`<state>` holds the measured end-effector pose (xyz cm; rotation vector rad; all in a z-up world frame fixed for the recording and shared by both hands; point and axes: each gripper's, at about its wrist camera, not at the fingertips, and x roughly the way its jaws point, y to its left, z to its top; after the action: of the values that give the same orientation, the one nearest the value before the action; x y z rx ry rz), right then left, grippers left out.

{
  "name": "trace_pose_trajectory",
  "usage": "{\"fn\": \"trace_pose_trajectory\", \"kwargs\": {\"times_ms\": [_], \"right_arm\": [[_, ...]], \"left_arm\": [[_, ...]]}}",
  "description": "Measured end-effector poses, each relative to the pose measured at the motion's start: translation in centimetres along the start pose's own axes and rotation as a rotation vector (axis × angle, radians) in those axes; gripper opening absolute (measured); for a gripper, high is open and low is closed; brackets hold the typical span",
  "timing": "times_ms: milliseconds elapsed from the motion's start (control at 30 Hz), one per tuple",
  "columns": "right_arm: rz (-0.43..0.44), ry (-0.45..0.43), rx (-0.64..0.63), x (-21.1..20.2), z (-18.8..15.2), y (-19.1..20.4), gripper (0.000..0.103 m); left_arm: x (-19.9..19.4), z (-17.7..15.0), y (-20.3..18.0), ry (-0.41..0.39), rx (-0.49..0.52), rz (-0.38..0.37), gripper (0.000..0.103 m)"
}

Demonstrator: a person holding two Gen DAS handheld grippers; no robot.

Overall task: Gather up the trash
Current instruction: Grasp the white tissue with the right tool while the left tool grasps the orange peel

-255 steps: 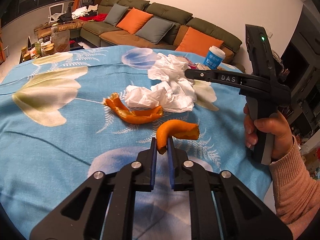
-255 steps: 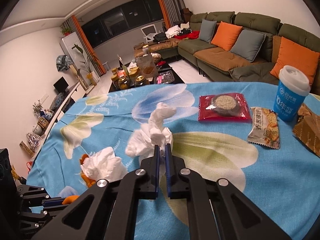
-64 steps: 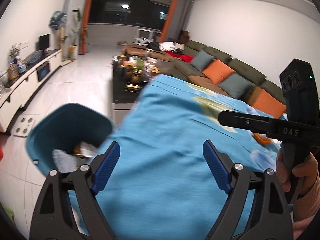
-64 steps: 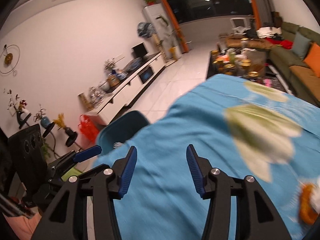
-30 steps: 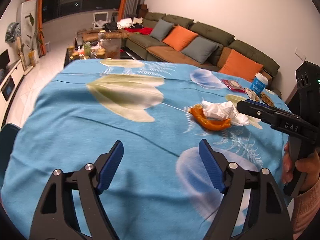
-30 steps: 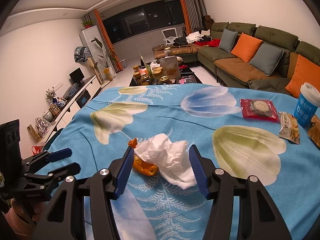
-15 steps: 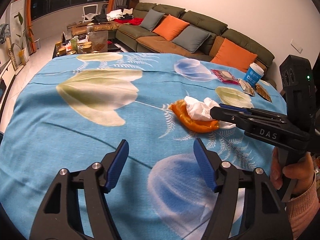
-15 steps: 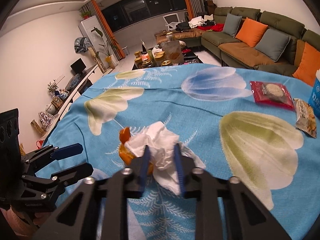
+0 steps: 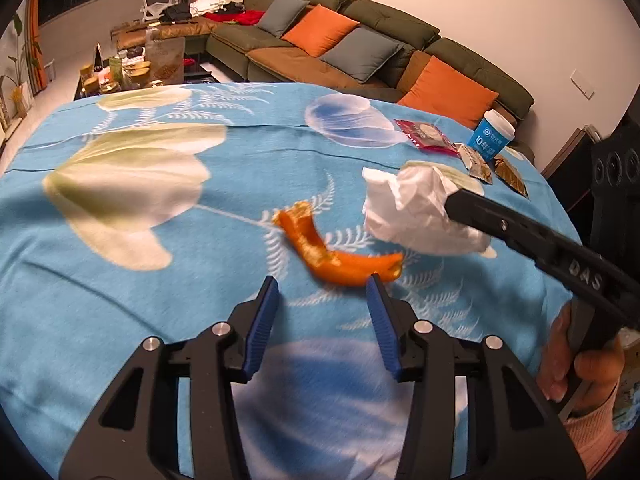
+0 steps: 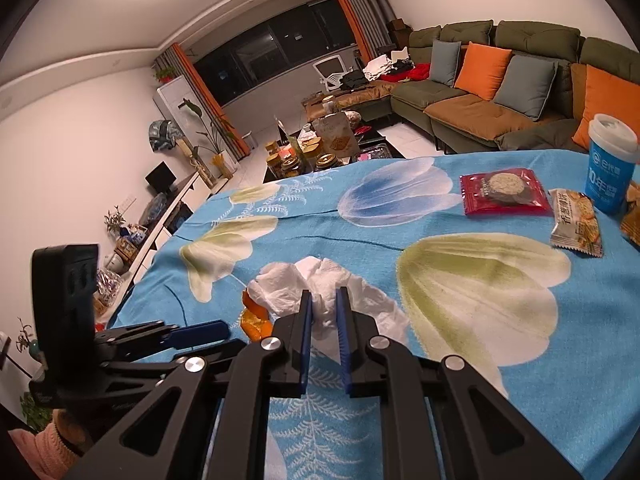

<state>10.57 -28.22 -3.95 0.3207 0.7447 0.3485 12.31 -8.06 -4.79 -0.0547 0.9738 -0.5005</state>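
A curved orange peel lies on the blue flowered tablecloth. My left gripper is open just in front of it, one blue pad by the peel's right end. A crumpled white tissue is lifted off the cloth. My right gripper is shut on this tissue; it enters the left wrist view from the right. In the right wrist view the peel shows partly behind the tissue.
At the table's far right stand a blue paper cup, a red snack packet and a cracker packet. A green sofa with orange cushions lies beyond the table. A low table with jars stands further back.
My right gripper has closed on the tissue and lifted it off the peel. My left gripper has moved forward to the peel, still open.
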Motion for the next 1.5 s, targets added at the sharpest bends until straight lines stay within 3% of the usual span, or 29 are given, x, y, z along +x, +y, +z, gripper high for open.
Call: {"fn": "trace_pose_trajectory", "kwargs": {"times_ms": [233, 633, 867, 1000, 1133, 1200, 1500], "right_arm": [[0.017, -0.008, 0.013, -0.1, -0.2, -0.4, 0.011], [0.025, -0.01, 0.028, 0.0, -0.5, -1.0, 0.011], [0.029, -0.03, 0.026, -0.5, -0.3, -0.9, 0.011], [0.031, -0.04, 0.021, -0.9, -0.2, -0.7, 0.011], [0.035, -0.043, 0.015, -1.2, -0.3, -0.5, 0.011], [0.038, -0.045, 0.018, -1.3, -0.3, -0.5, 0.011], [0.047, -0.055, 0.015, -1.9, -0.4, -0.3, 0.011]], "left_arm": [[1.1, 1.0, 0.0, 0.014, -0.029, -0.021, 0.043], [2.0, 2.0, 0.6, 0.053, -0.107, -0.124, 0.036], [2.3, 2.1, 0.5, 0.053, -0.117, -0.119, 0.036], [2.4, 2.1, 1.3, 0.058, -0.153, -0.17, 0.018], [2.2, 1.9, 0.8, 0.043, -0.13, -0.16, 0.011], [1.9, 1.7, 0.6, 0.038, -0.111, -0.159, 0.0], [-0.4, 0.5, 0.8, 0.005, -0.058, -0.115, 0.0]]}}
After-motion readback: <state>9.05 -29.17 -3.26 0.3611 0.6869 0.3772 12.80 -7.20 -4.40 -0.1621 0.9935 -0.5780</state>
